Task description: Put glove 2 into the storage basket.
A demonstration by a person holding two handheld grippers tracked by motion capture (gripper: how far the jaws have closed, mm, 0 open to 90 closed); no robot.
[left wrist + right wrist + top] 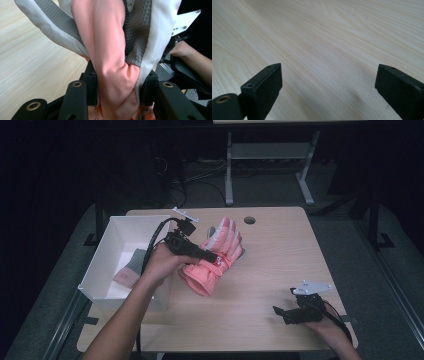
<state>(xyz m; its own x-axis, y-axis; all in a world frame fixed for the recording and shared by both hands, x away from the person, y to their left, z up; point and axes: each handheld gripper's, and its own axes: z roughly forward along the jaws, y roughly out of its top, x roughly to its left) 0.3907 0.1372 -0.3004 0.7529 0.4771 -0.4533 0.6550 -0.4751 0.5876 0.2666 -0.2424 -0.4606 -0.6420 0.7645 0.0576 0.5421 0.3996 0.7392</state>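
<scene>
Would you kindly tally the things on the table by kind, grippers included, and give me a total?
Pink gloves: 1
White bins: 1
Folded cloth items in the bin, pink and grey: 2
Grippers, left gripper and right gripper: 2
Total: 6

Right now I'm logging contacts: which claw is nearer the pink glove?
Left. The left claw is shut on the pink glove; the right claw sits open, apart near the table's front right.

I see a white rectangular plastic bin (113, 251) left of the left jaws, resting on the pale wooden surface (280, 265), some folded cloth (131, 268) inside.
</scene>
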